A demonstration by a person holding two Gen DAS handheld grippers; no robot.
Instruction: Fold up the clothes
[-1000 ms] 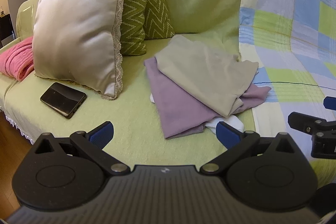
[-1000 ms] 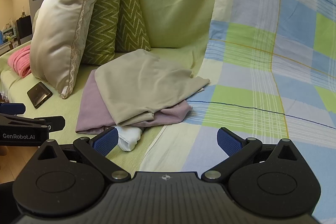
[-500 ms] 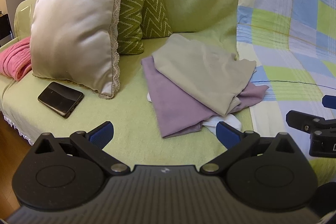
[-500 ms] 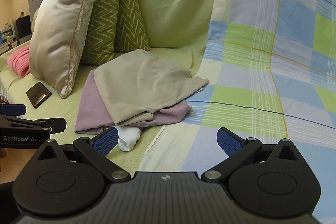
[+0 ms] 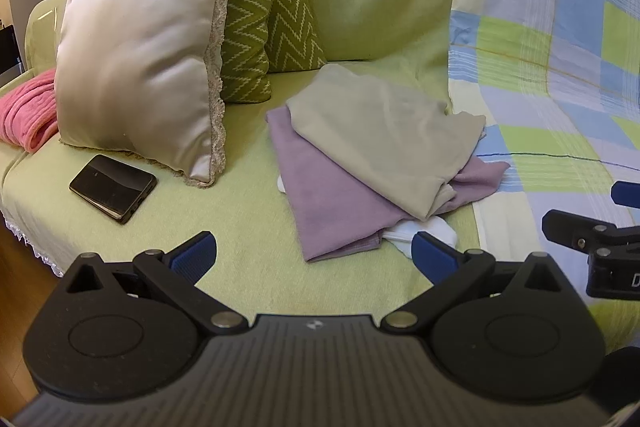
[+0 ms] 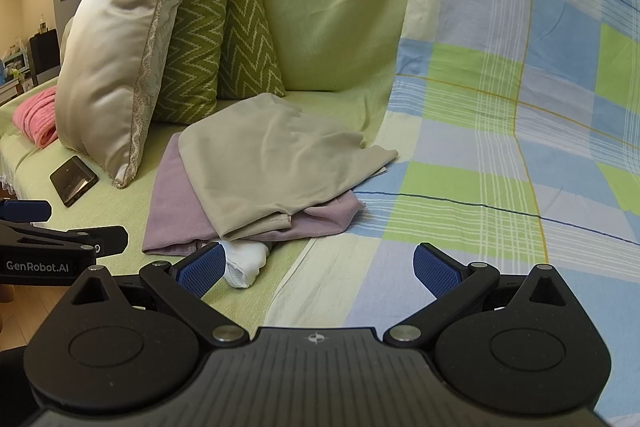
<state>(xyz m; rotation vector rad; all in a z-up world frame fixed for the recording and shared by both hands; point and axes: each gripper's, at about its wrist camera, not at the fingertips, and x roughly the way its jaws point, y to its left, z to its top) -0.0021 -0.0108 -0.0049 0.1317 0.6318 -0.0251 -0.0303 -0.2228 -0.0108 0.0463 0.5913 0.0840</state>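
Ahead of both claws: stacked clothes [image 5: 372,155] on sofa [image 5: 240,227]; left claw [image 5: 314,253] spread, right claw [image 6: 318,267] spread, nothing held.

The white garment [image 6: 246,263] lies mostly buried under the purple cloth [image 5: 320,195] (only a bunched end shows). The pink towel [image 5: 24,115] is cut by the picture's left edge.

Sofa [image 5: 248,227]: covered in a plain light green throw.
Checked blanket [image 6: 520,115]: blue, green and white, draped over the sofa's right part.
Satin cushion [image 5: 140,67]: beige, lace-edged, standing upright.
Zigzag cushions [image 5: 264,23]: two, green, behind the satin one.
Phone [image 5: 112,187]: black, lying flat just before the satin cushion.
Pink towel [image 5: 24,115]: bunched at the far left.
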